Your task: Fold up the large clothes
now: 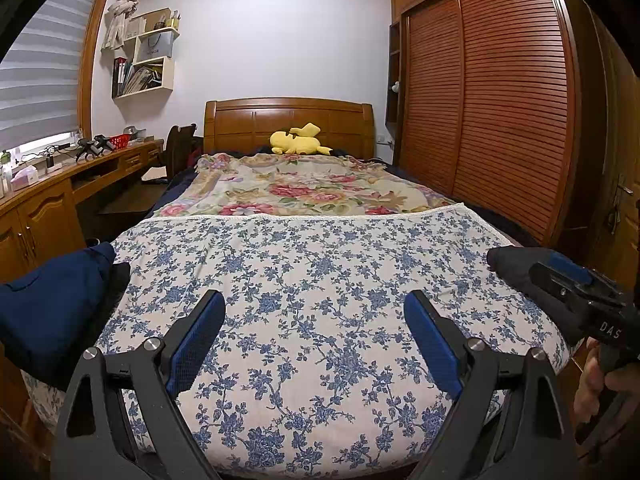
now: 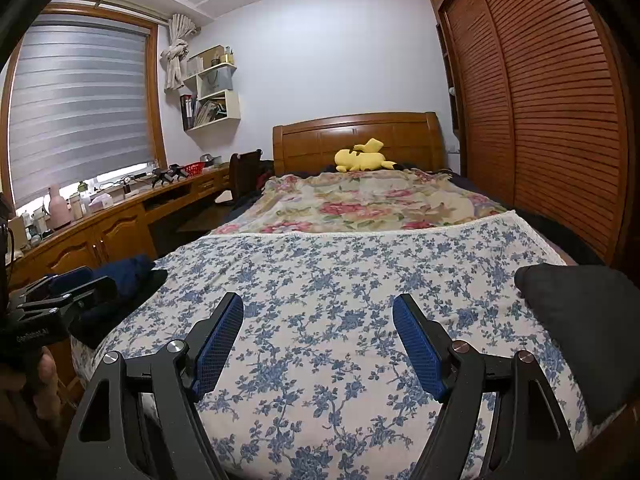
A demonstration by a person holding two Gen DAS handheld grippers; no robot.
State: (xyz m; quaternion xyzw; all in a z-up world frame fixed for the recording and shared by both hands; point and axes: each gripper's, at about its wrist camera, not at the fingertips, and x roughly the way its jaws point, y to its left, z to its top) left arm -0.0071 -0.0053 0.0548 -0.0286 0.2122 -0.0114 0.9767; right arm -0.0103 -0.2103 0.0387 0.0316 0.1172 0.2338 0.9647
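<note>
Left wrist view: left gripper (image 1: 314, 320) jaws wide over the bed (image 1: 320, 280); right gripper (image 2: 318, 322) likewise, navy garment (image 1: 48, 300) and dark garment (image 2: 580, 320) alongside.

Black left gripper (image 1: 314, 312) and right gripper (image 2: 318, 314): blue-padded jaws, silver screws.

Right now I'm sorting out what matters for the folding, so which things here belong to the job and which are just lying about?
For the job:
- navy garment at the bed's left edge
- dark grey garment at the right edge
- left gripper, open
- right gripper, open
- blue floral sheet, the work surface

Lying about:
- yellow plush toy
- rose blanket
- red basket
</note>
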